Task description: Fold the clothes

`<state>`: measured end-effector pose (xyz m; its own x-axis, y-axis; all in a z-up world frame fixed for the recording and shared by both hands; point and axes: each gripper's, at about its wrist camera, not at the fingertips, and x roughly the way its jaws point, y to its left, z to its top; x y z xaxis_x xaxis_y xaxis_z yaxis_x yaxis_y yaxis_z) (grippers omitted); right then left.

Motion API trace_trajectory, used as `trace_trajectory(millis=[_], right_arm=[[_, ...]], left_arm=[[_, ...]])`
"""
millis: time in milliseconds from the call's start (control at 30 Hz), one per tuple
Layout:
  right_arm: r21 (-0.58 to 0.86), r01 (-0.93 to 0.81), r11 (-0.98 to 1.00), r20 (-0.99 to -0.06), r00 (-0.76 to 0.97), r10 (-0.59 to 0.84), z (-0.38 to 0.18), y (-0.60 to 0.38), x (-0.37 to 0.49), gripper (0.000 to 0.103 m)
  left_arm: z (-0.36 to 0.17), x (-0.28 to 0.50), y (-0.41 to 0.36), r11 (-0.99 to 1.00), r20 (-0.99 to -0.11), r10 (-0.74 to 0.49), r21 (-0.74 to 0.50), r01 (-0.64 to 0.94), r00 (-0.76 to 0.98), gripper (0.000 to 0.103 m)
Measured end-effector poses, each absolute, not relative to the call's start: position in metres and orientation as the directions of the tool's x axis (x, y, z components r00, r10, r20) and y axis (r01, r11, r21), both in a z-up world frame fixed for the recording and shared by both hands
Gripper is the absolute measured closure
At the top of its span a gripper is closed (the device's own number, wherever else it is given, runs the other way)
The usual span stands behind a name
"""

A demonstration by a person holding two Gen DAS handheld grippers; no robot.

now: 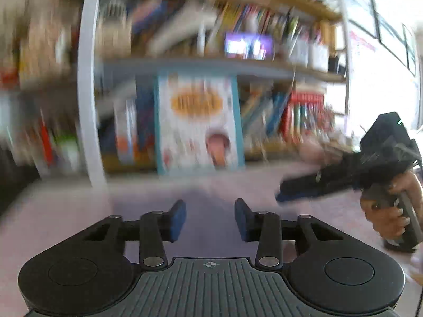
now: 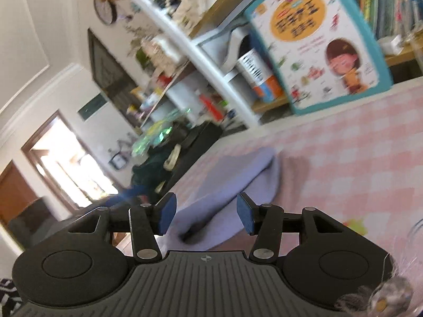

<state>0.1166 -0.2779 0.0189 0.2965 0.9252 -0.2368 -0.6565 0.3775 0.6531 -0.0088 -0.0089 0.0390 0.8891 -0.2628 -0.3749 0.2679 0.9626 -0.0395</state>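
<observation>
Nearest in the left wrist view, the left gripper (image 1: 210,220) is seen with its two blue-padded fingers (image 1: 177,219) parted by a moderate gap, and nothing is gripped between them; only a blurred patch of lavender cloth is made out beneath the gap. In the right wrist view, the right gripper (image 2: 206,215) is likewise seen with its jaws standing apart and empty, the pads (image 2: 166,215) clear of any fabric. Just beyond the right gripper's fingers, the lavender garment (image 2: 232,182) is laid on the pink checked tablecloth (image 2: 357,158), folded over into a rounded bundle with a dark hollow at its near edge. It is touched by neither pad. Further out in the left wrist view, at the right edge, the right gripper is seen from the side, carried above the table by a hand (image 1: 391,211) wrapped round its handle; whether its fingers are parted cannot be told from that angle because of blur. At the back of the table, a large children's book (image 2: 320,42) with a teal border and an orange title badge is propped upright against the bookshelf (image 1: 224,63), whose shelves are packed with colourful books. Farthest away in the right wrist view, a round wall clock (image 2: 105,10) and a bright doorway (image 2: 68,166) are seen at the left.
</observation>
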Motion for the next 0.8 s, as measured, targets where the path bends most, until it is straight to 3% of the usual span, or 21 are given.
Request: trace_trajectory(millis=[67,133,333,367,400,467,567,700,800], right_arm=[[0.652,-0.660,0.373,-0.256,0.271,0.928,0.016,-0.268,0.113,0.055],[0.659,-0.644,0.390,-0.288,0.262,0.921,0.010,-0.261,0.114,0.055],[0.680,-0.598,0.425,-0.351,0.245,0.904,-0.011,-0.240,0.118,0.057],[0.655,-0.610,0.446,-0.371,0.255,0.893,-0.012,-0.235,0.115,0.074],[0.624,-0.633,0.458,-0.381,0.265,0.886,-0.012,-0.231,0.111,0.084],[0.554,-0.706,0.440,-0.338,0.292,0.895,-0.002,-0.232,0.099,0.097],[0.460,-0.777,0.429,-0.279,0.332,0.901,0.018,-0.238,0.081,0.097],[0.436,-0.706,0.559,-0.445,0.370,0.815,-0.001,-0.232,0.093,0.097],[0.485,-0.674,0.557,-0.456,0.349,0.819,-0.012,-0.235,0.101,0.097]], left_arm=[[0.015,0.000,-0.018,0.946,-0.494,-0.307,-0.062,0.319,0.814,0.076],[0.000,-0.008,-0.035,0.940,-0.511,-0.264,0.051,0.336,0.818,0.076],[0.001,0.002,-0.024,0.948,-0.505,-0.287,-0.028,0.317,0.814,0.071],[0.000,0.001,-0.025,0.948,-0.503,-0.283,-0.017,0.318,0.817,0.069],[-0.001,-0.001,-0.026,0.947,-0.501,-0.278,-0.003,0.320,0.820,0.068],[0.000,-0.007,-0.028,0.947,-0.487,-0.278,0.003,0.320,0.828,0.065],[0.008,-0.007,-0.024,0.942,-0.471,-0.315,-0.053,0.330,0.824,0.057],[0.003,-0.001,-0.024,0.934,-0.503,-0.338,-0.077,0.348,0.795,0.052],[0.007,-0.003,-0.026,0.935,-0.497,-0.333,-0.063,0.350,0.801,0.038]])
